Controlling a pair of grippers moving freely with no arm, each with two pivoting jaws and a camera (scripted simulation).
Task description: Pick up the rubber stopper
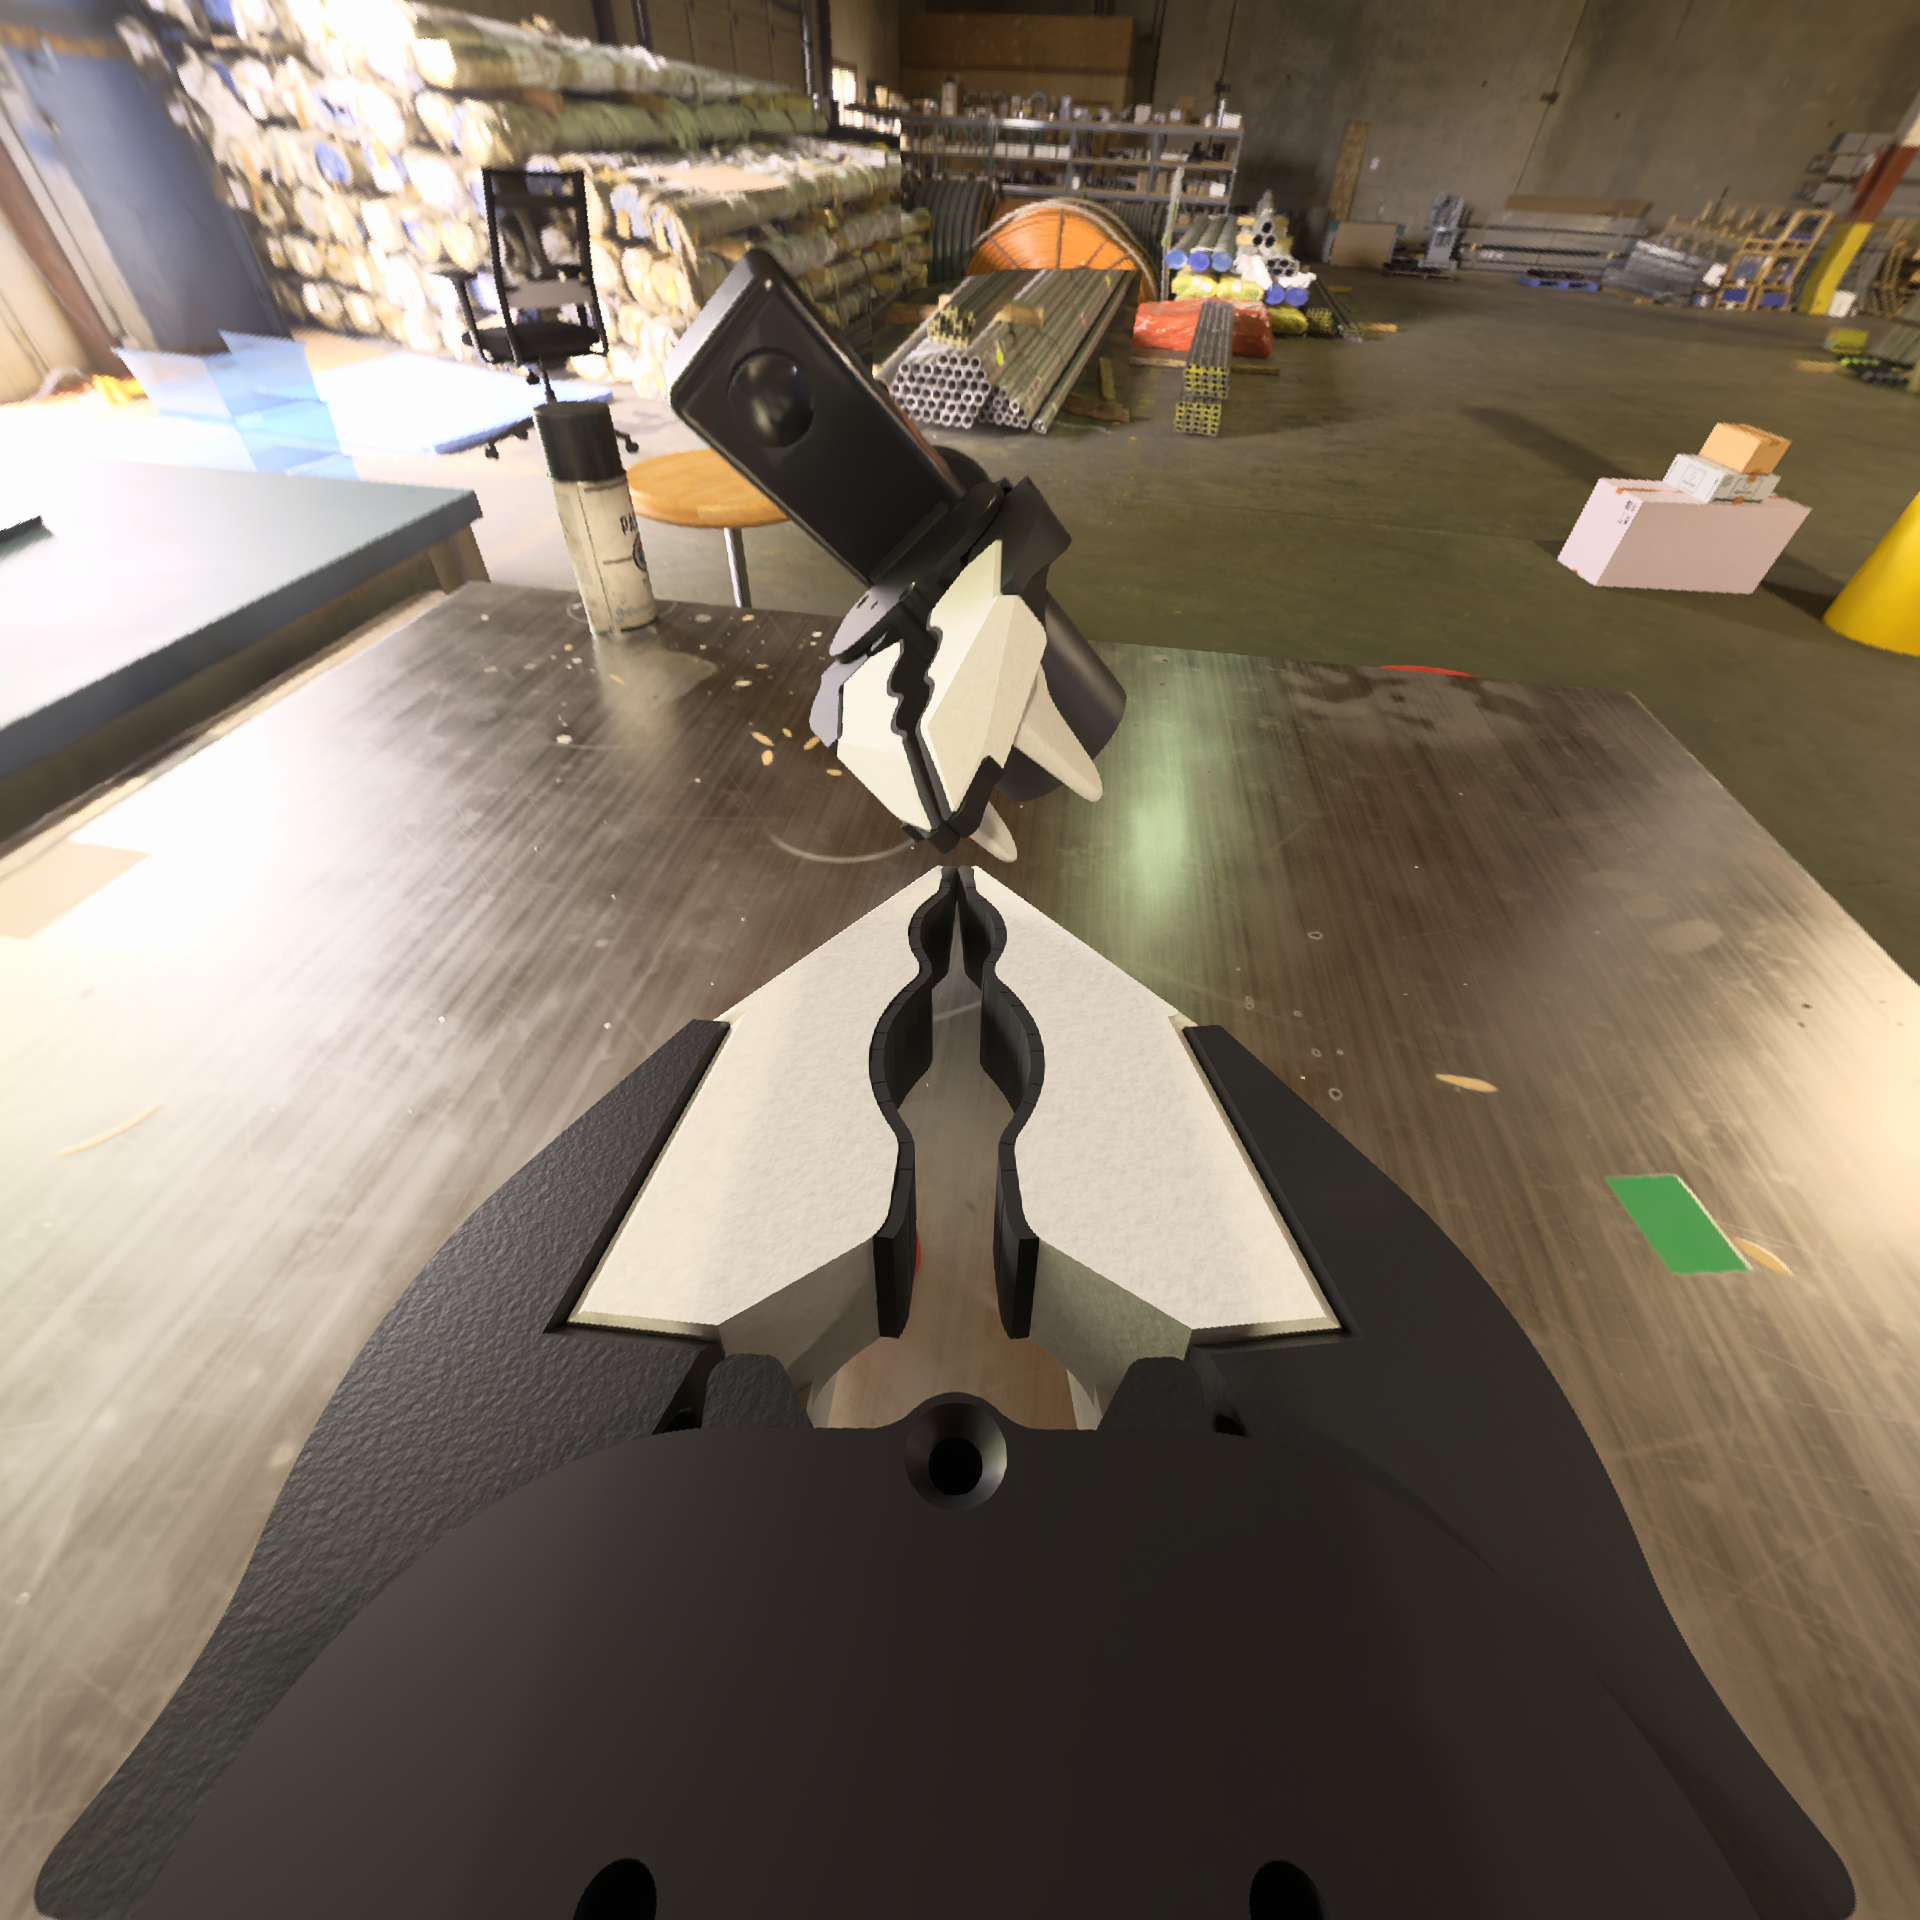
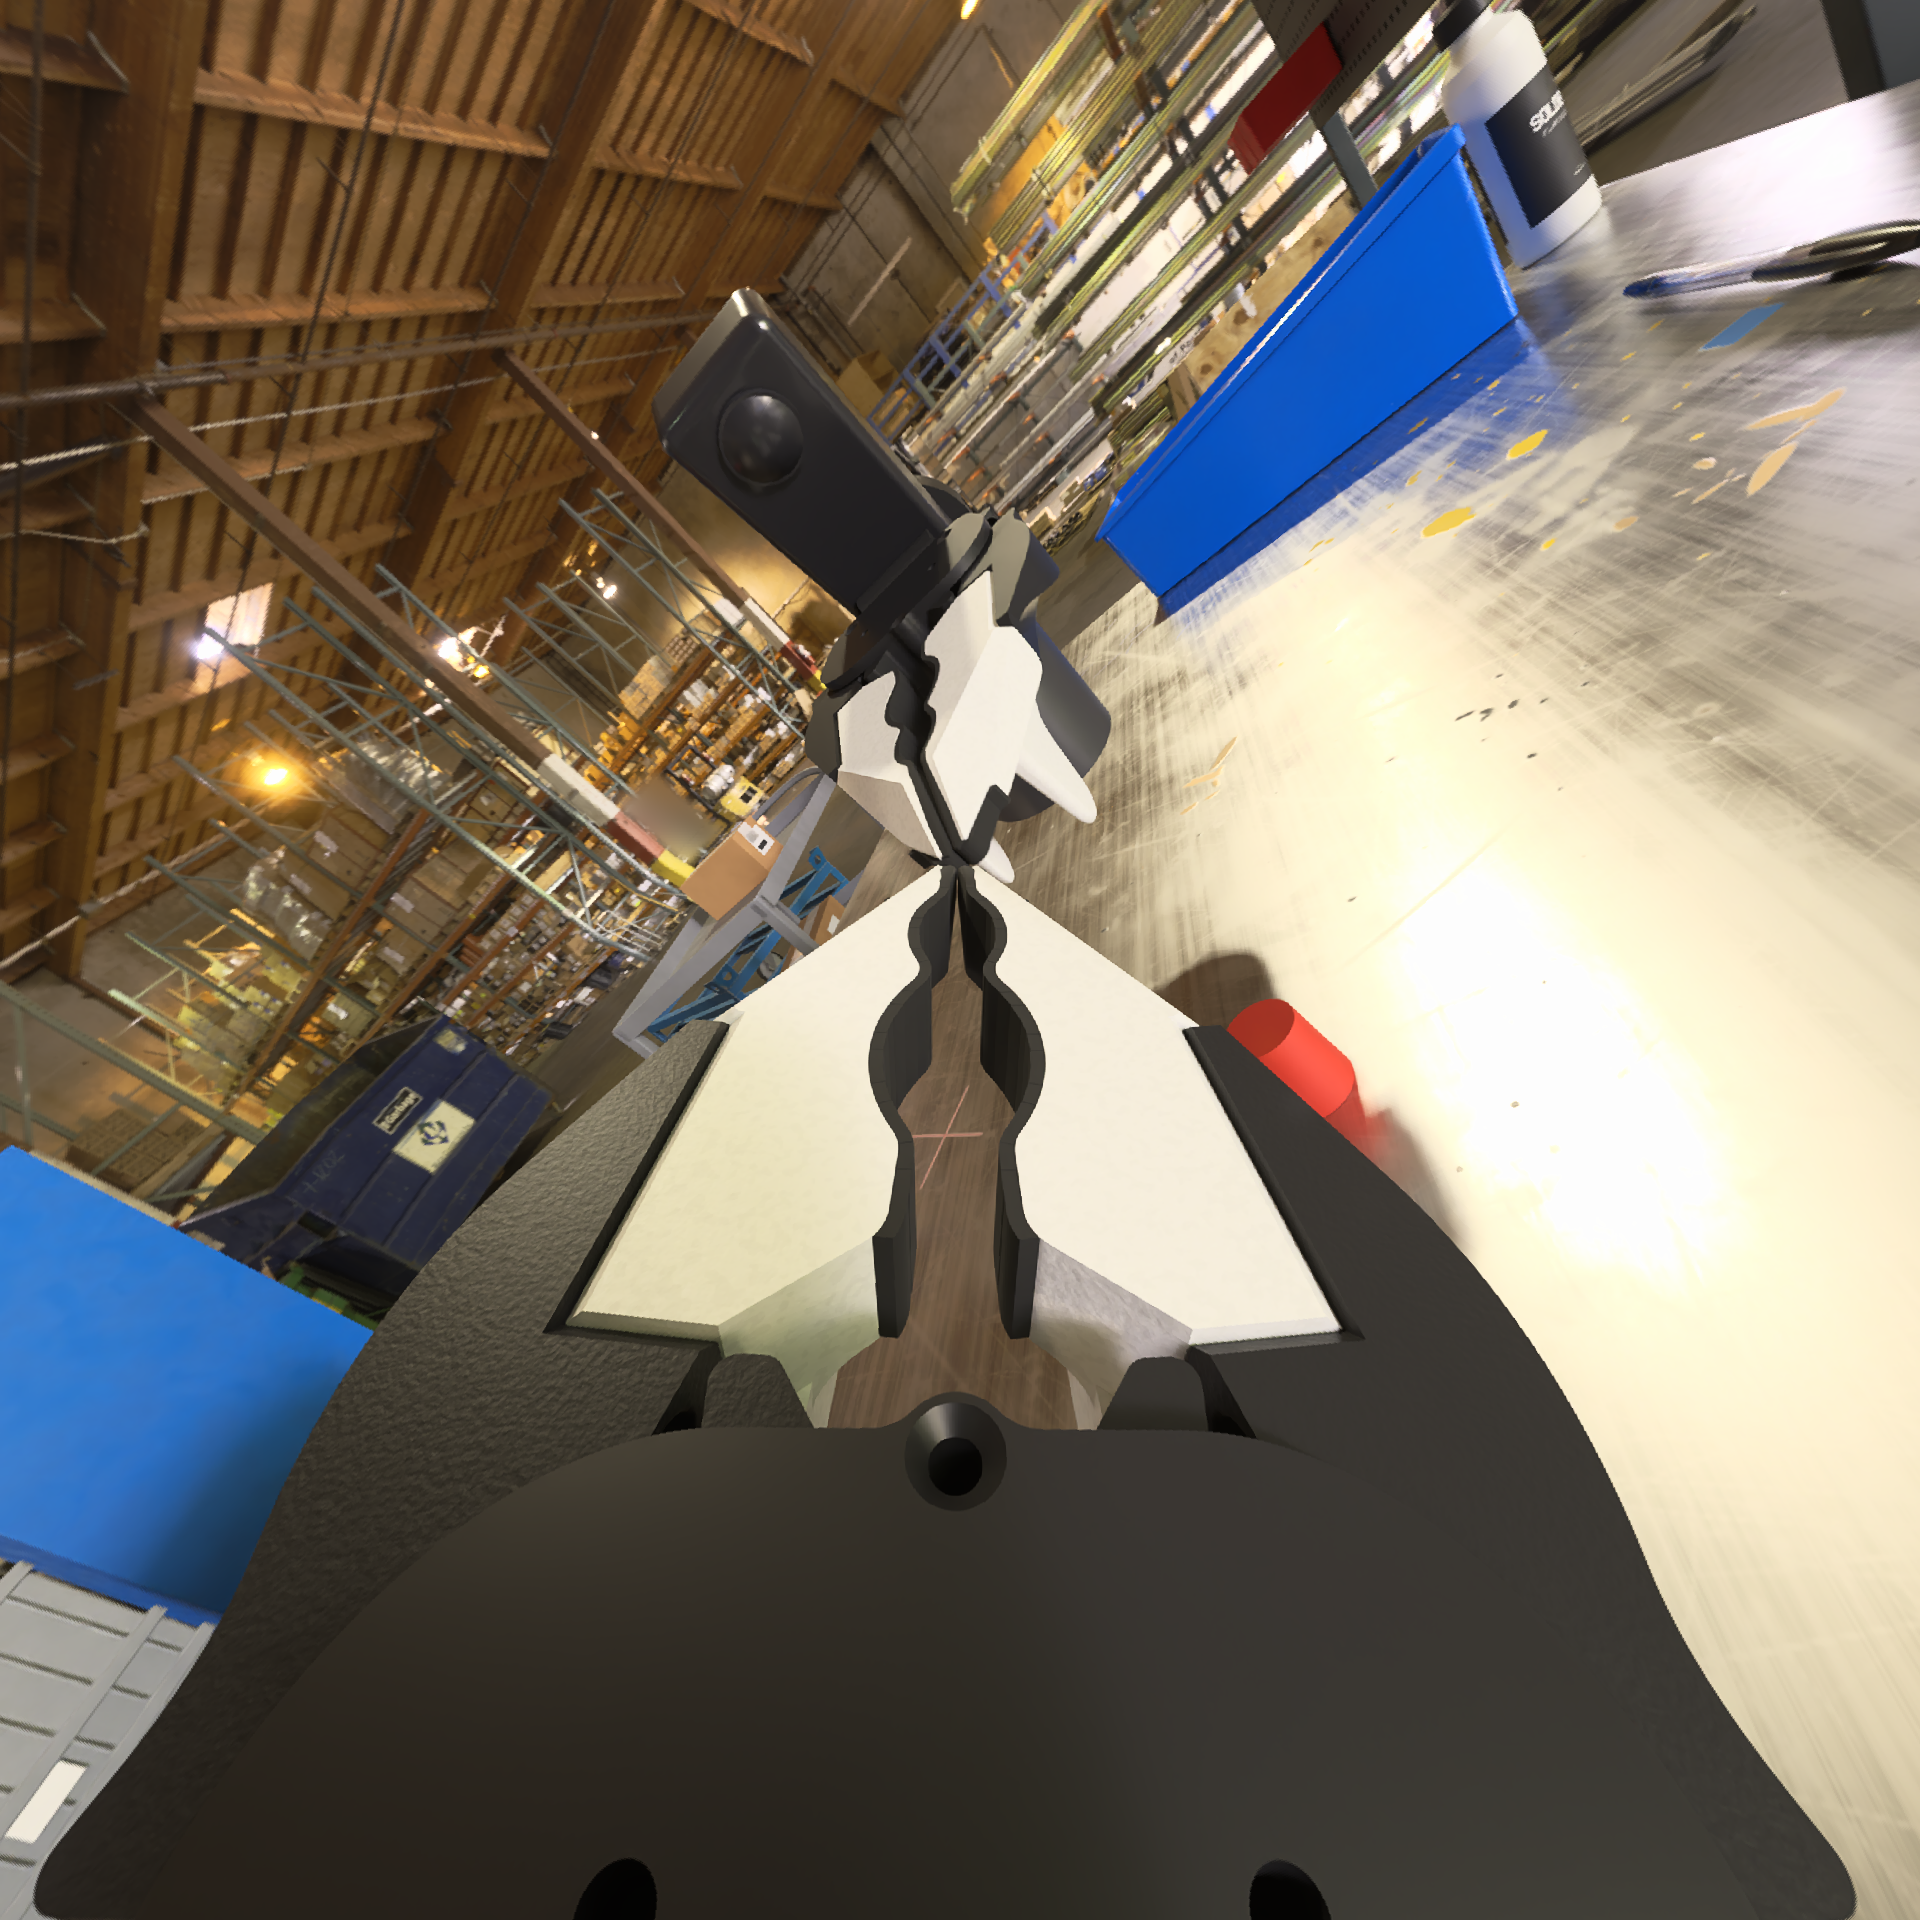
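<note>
Both claws are meeting tip to tip at mid-frame, the left claw and right claw each closed on nothing. Lying on the surface, the red rubber stopper is peeking out right of centre, ungrasped, probably awaiting an approach.

Left tongs tip to tip with right tongs above the counter, spray can upright on its far left edge, stool just behind the can, rubber stopper lying on the counter beside right tongs, bin and bottle farther along it
</note>
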